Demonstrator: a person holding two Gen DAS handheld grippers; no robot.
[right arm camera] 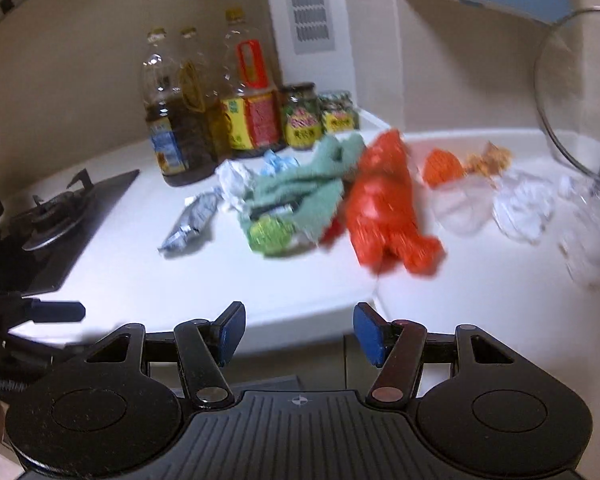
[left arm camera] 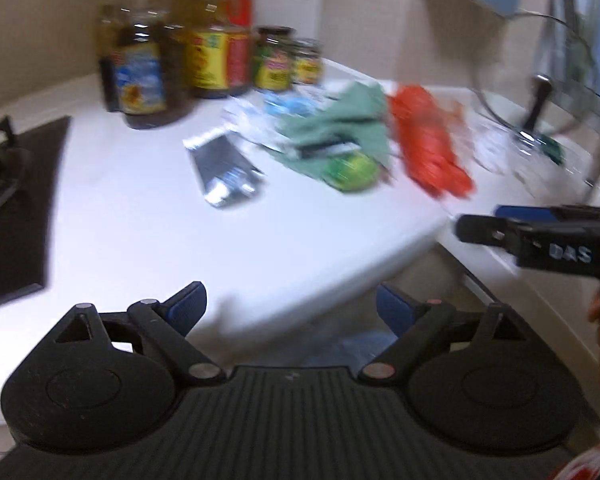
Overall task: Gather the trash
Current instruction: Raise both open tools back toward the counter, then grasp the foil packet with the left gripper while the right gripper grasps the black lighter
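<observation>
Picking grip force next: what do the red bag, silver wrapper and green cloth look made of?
Red bag: thin, glossy plastic film, by its crumpled, sheeny folds. Silver wrapper: metallised foil or foil-look plastic, shiny and creased; which one is unclear. Green cloth: soft matte fabric, draped in thick folds, likely a towel or rag. Blur hides texture.

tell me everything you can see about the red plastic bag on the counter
The red plastic bag is thin, crinkled film, bright orange-red, crumpled into a long lump lying flat on the white counter near its front edge. Its left side meets the green cloth; a smaller orange piece lies apart behind it. Both views are blurred, so any print or contents cannot be told. Neither claw touches it.
</observation>
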